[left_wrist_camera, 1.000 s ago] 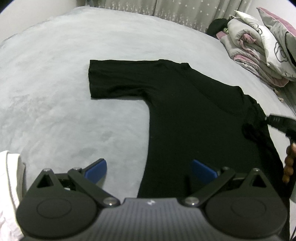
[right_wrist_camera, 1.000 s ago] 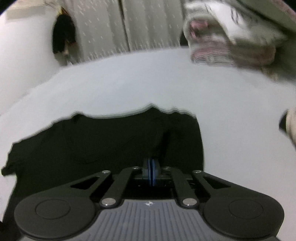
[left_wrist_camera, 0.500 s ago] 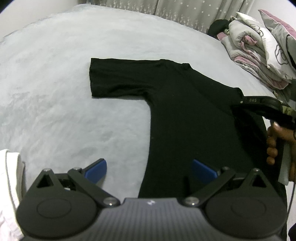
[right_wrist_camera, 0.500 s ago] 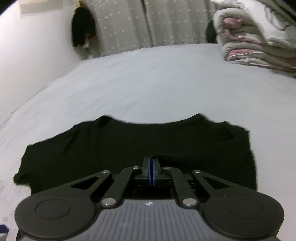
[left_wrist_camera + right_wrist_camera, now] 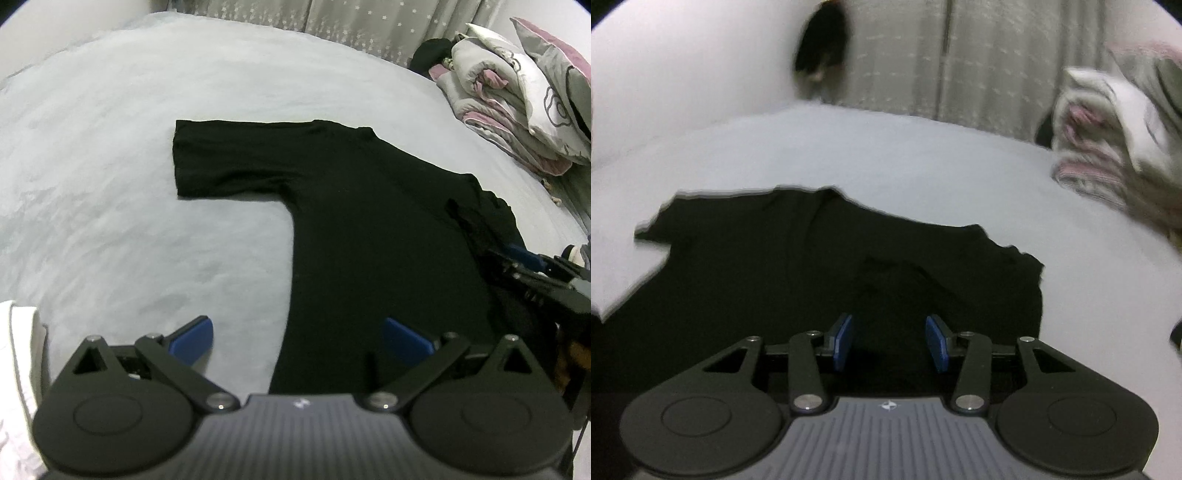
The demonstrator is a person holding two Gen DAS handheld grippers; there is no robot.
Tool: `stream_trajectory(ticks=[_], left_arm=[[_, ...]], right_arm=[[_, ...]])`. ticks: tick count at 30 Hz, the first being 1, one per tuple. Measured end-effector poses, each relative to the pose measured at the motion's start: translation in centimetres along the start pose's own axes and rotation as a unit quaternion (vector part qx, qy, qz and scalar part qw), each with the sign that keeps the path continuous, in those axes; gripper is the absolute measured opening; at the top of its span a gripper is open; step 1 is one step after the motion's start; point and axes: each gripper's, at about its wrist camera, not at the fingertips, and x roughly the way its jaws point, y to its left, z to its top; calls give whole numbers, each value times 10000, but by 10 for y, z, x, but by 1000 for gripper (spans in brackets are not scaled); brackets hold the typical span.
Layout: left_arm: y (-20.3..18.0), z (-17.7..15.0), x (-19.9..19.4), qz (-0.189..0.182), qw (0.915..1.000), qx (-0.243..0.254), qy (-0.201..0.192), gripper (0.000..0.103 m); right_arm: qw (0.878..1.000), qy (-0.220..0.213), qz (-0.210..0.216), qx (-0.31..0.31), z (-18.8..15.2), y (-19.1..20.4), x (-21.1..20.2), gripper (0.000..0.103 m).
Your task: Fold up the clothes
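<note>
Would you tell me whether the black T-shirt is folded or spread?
Mostly spread: black T-shirt lies flat, one sleeve out; the other side is bunched.

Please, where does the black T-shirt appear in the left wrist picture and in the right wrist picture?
Left wrist view: the black T-shirt lies from centre to lower right, one sleeve pointing left.
Right wrist view: the black T-shirt fills the lower middle, beyond the open right gripper.
Shared landmark: the folded quilts, upper right in both.
</note>
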Motion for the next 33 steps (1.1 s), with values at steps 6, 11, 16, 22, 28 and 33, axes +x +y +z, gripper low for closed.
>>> stream_trajectory(ticks=[6,11,16,22,28,33], left_arm=[[2,0,2,4,10000,-40,40,103],[-2,-1,1,-52,10000,25,28,103],[-2,-1,2,-30,9999,78,62,103],[-2,0,2,-44,9999,58,82,103],[-3,-1,1,-51,9999,119,72,103],[-2,-1,1,-51,9999,93,92,103]], right_arm=[[9994,124,-224,-242,-7,14,5,23],[9995,-37,-297,-55,-17,15,-7,29],[9993,106,-268,-220,-11,17,0,8],[9991,-133,-410,55,-6,27,-31,8],[9983,231,-307,443,-16,27,-12,8],[9971,228,-232,683,-14,21,-14,8]])
